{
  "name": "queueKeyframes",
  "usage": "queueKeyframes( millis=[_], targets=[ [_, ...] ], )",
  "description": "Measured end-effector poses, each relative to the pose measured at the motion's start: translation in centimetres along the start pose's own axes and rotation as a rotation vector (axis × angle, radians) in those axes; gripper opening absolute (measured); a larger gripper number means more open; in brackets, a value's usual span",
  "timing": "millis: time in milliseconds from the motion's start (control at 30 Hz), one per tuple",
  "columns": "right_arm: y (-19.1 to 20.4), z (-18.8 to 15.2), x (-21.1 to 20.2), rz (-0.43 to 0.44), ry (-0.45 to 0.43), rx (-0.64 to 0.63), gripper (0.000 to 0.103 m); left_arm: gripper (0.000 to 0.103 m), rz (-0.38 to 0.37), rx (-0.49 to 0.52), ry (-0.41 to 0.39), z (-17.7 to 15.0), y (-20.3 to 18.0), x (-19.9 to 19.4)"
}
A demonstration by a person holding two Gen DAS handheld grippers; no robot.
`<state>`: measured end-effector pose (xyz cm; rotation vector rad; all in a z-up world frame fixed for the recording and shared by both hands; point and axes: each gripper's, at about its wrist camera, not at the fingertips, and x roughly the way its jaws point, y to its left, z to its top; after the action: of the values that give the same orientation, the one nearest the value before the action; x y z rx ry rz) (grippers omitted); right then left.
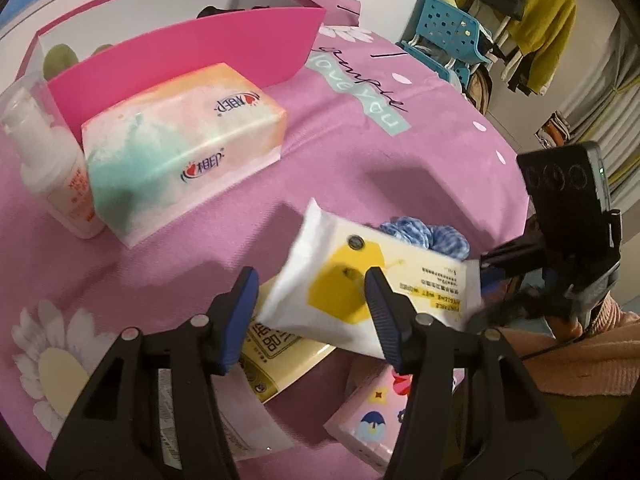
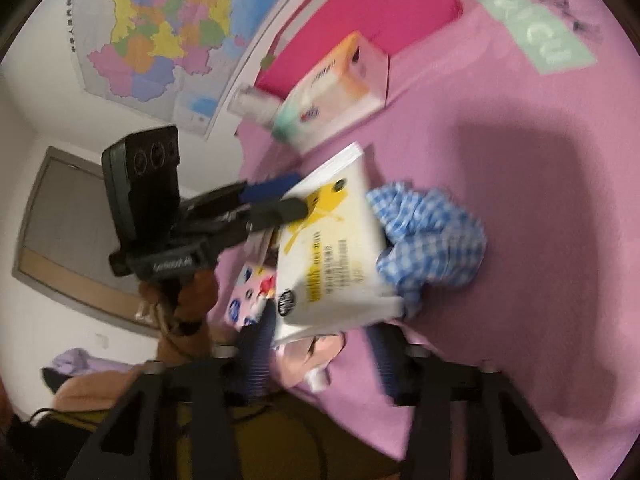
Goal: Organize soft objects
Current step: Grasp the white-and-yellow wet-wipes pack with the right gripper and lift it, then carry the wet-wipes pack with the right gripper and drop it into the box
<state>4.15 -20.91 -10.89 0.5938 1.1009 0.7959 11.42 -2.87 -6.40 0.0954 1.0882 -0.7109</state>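
A white and yellow wet-wipe pack [image 1: 360, 284] hangs above the pink cloth. My left gripper [image 1: 310, 312] has its fingers wide apart around the pack's near end, not pressing it. My right gripper [image 2: 320, 360] has the pack's [image 2: 332, 248] other end between its fingers; the view is blurred and the grip is unclear. The right gripper also shows in the left wrist view [image 1: 492, 280] at the pack's right end. A blue checked scrunchie [image 1: 428, 236] lies behind the pack, also in the right wrist view [image 2: 432, 244]. A pastel tissue pack [image 1: 180, 148] lies in front of the pink box [image 1: 192, 52].
A white lotion bottle [image 1: 52, 176] stands left of the tissue pack. A yellow pack [image 1: 276, 356] and a pink cartoon tissue pack [image 1: 376, 412] lie under my left gripper. A blue chair [image 1: 448, 36] stands beyond the table.
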Motion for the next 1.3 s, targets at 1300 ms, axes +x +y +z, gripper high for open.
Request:
queueKeyframes(
  millis=[1300],
  targets=[
    [6.5,17.9,-4.1,-0.270,-0.297,-0.418,0.020,0.057,0.094,-0.099,-0.244,10.7,1.7,-6.1]
  ],
)
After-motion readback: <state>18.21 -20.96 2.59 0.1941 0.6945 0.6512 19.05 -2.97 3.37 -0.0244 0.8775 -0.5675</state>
